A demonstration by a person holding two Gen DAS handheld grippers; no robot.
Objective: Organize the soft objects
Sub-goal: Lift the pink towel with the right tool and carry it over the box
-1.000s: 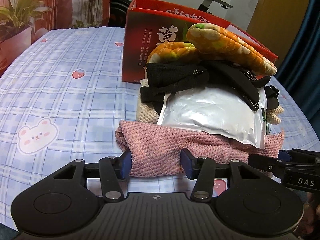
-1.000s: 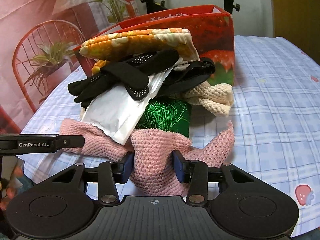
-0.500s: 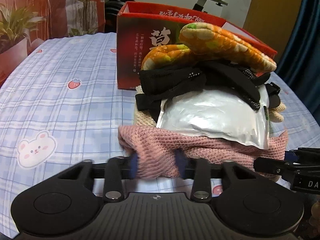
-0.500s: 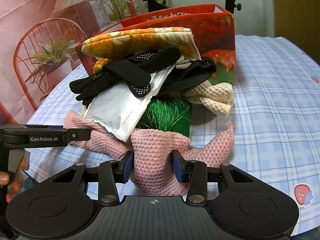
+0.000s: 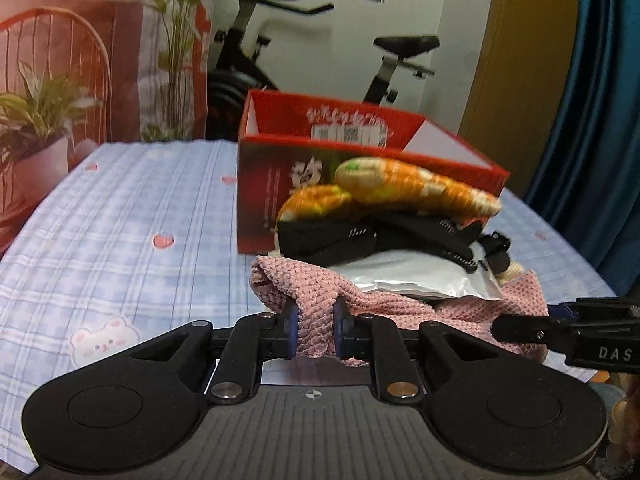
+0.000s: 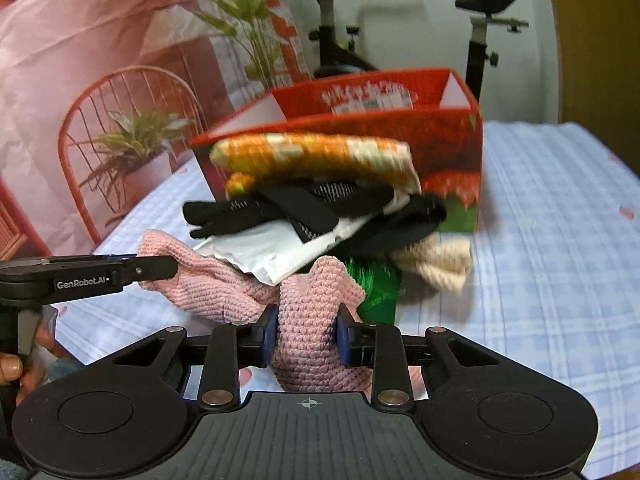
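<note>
**Both grippers pinch the pink knit under the pile**

The left gripper (image 5: 314,326) has its jaws closing on a bunched fold of the pink knitted cloth (image 5: 312,292), pads pressed into it. The right gripper (image 6: 307,334) does the same on another fold of that cloth, its jaws also closing with a thick wad of knit between them.

On the cloth sits the pile: a silver pouch (image 5: 416,276), black gloves (image 5: 360,240) across it, and an orange patterned mitt (image 5: 416,188) on top. The red box (image 5: 360,148) stands open behind the pile at 12 o'clock, on the blue checked tablecloth (image 5: 120,220).

From the left wrist view, the right gripper's finger comes in at 3 o'clock, reaching the cloth's far edge; a white bear print (image 5: 104,340) shows at 9 o'clock.

Only the right wrist view shows the green bundle (image 6: 376,284) tucked under the pouch and the cream knitted piece (image 6: 440,260) at 2 o'clock of it. There the left gripper enters at 9 o'clock, a hand (image 6: 16,372) around its handle.
</note>
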